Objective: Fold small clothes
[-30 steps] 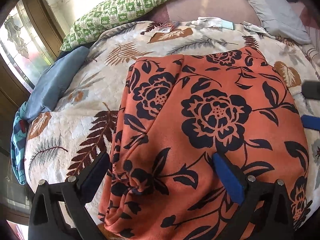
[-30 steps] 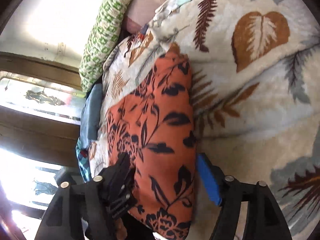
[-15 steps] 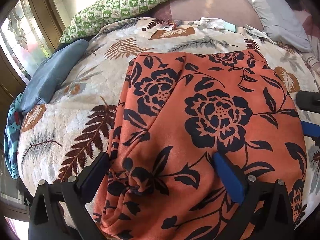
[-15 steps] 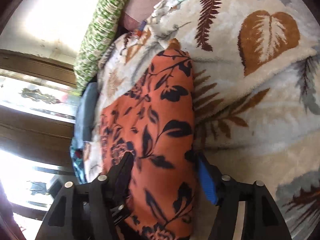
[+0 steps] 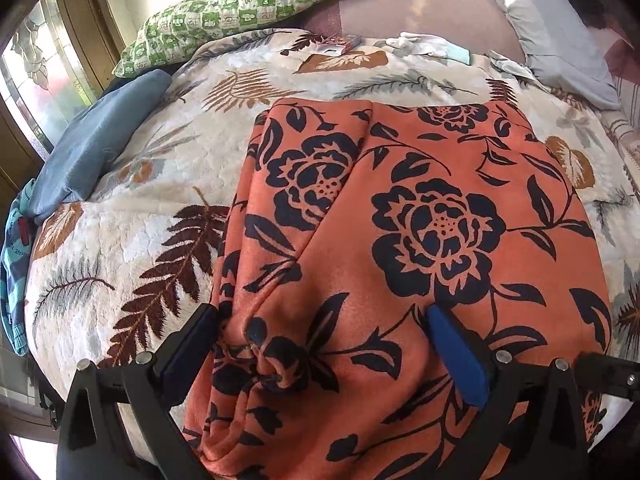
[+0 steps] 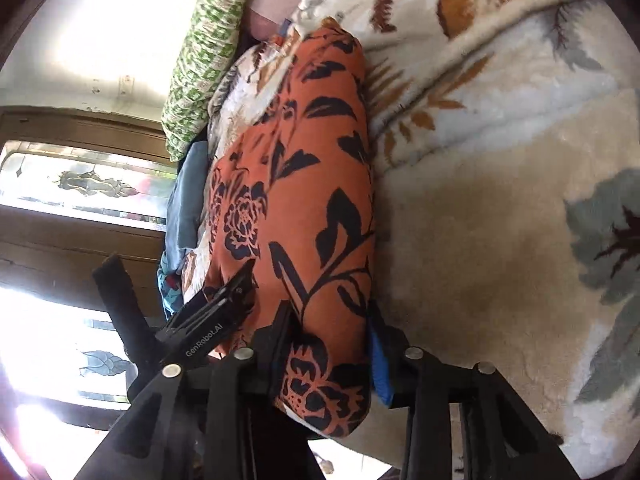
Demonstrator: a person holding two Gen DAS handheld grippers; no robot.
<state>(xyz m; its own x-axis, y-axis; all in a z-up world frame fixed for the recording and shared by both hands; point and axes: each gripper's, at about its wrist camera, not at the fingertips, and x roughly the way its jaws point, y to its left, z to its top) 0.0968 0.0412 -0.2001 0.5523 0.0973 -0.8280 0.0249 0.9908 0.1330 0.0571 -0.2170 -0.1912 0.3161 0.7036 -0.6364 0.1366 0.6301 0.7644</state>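
The orange floral garment (image 5: 400, 248) lies on the bed's leaf-print blanket (image 5: 132, 248), on the near side of the green pillow (image 5: 248, 4), with its near hem bunched at the bed's edge.

The left tool (image 5: 320, 340) stands wide apart, its fingers straddling a puckered bunch of the hem; it does not pinch anything that I can see. The right tool (image 6: 328, 344) looks clamped on the garment's near right corner, the cloth squeezed between its dark finger and its blue pad.

Risks, as I judge them: with only the right corner held, any lift would drag the cloth lopsided and undo the overlapping panel on its left half. If the left tool closes where it stands, it may grab several layers of the wrinkled bunch, or blanket pile along with them, and the fold would come out crooked. The near hem hangs past the bed's edge, so a loosened grip could let the garment slide off.

The garment's long axis seems to run from the near edge toward the pillow, its far straight edge facing the pillow. Which end is the waist or neck I cannot tell.
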